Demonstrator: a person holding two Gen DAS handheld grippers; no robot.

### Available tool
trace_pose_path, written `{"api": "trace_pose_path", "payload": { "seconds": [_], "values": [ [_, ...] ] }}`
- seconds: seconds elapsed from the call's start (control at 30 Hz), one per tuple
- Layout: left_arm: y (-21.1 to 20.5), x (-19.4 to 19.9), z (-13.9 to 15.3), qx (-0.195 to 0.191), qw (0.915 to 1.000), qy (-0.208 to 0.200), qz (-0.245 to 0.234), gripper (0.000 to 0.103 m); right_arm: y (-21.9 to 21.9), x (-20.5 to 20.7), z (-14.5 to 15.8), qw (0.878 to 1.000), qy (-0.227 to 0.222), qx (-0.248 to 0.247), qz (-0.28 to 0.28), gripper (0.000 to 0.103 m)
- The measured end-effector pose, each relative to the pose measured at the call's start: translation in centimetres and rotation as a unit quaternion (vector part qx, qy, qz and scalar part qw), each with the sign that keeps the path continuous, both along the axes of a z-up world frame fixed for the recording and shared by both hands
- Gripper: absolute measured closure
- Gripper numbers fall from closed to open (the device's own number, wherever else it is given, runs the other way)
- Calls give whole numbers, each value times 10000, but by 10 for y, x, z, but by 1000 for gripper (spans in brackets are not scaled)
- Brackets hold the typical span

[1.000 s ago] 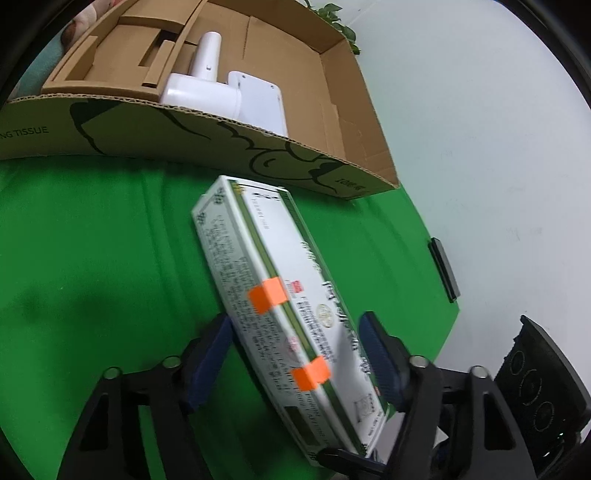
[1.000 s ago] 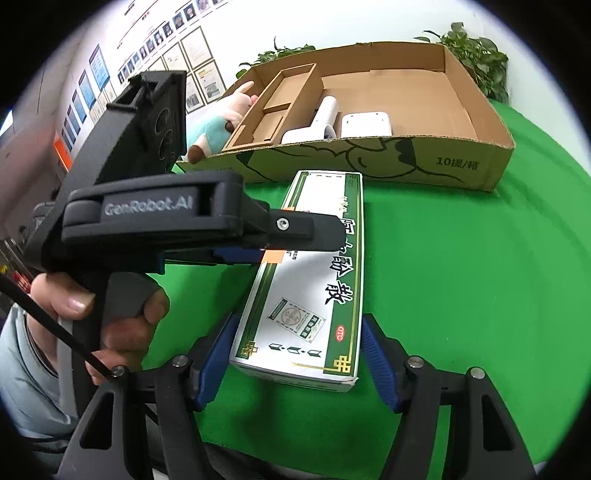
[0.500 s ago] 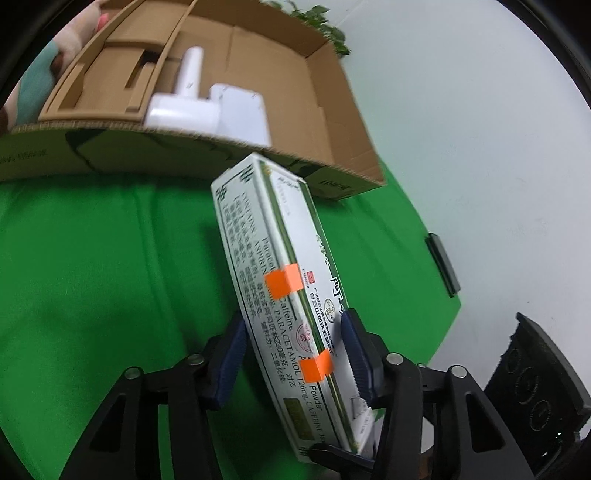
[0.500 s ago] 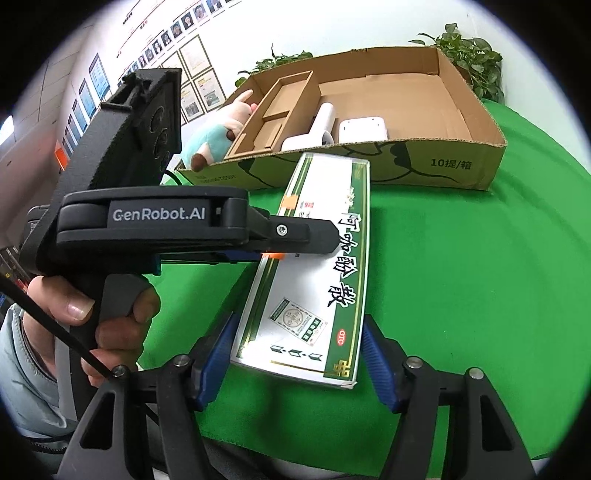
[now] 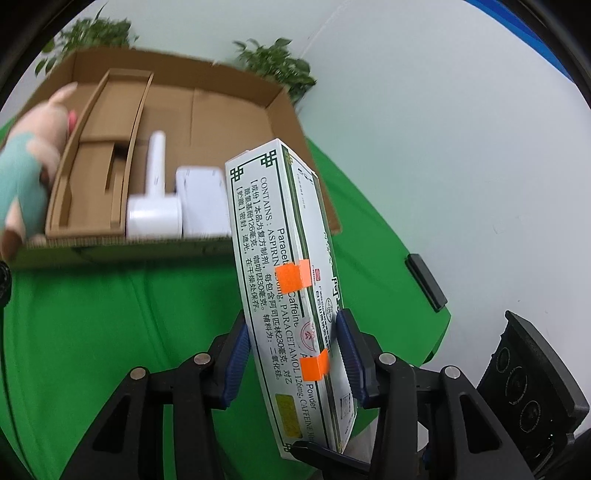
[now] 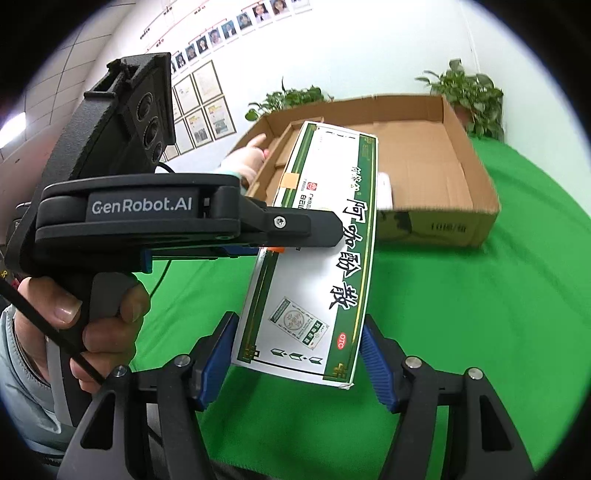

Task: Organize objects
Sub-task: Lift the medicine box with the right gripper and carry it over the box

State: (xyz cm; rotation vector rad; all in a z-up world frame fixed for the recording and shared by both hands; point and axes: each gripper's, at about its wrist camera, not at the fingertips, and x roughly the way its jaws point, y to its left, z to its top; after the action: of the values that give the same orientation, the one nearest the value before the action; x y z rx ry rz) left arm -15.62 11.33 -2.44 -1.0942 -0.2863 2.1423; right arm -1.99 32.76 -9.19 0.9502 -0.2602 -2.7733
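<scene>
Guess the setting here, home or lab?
Likely an office or lab data-collection room, not a home: a green cloth covers the table, framed certificates and portrait photos line the wall, and potted plants stand behind.

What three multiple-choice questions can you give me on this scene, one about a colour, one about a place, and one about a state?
1. What colour are the tape pieces on the medicine box?
A blue
B orange
C black

2. Where do the white devices lie?
A in the cardboard box
B on the medicine box
C on the floor

3. How is the medicine box now?
A lying flat in the cardboard box
B held tilted in the right claw
C standing open with its lid off

Answers:
1 B: two bright orange strips cross its edge.
2 A: they sit against the carton's near wall.
3 B: the blue pads press on its sides, and its far end is raised.
</scene>
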Motion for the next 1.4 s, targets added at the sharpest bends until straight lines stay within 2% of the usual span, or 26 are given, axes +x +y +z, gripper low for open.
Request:
{"api": "trace_pose_path", "payload": {
  "seconds": [0.33, 0.63, 0.83, 1.03, 1.17, 1.4],
  "values": [
    [9, -19, 68, -82, 9968, 789, 66, 61, 7, -23, 41, 9984, 565, 57, -36, 39],
    [16, -31, 131, -169, 9891, 1461, 77, 62, 22, -53, 83, 9947, 1027, 69, -51, 40],
    [25, -52, 157, -259, 9872, 1571, 78, 62, 32, -75, 93, 9940, 1091, 7, -21, 40],
    [32, -76, 171, -199, 9889, 1467, 83, 62, 37, -95, 94, 9947, 1032, 36, -9, 40],
    [35, -95, 171, -199, 9899, 1398, 115, 62, 42, -110, 98, 9961, 877, -96, 67, 40],
    [47, -130, 165, -173, 9922, 1231, 46, 62, 49, -129, 99, 9977, 671, -36, 70, 40]
  ]
}}
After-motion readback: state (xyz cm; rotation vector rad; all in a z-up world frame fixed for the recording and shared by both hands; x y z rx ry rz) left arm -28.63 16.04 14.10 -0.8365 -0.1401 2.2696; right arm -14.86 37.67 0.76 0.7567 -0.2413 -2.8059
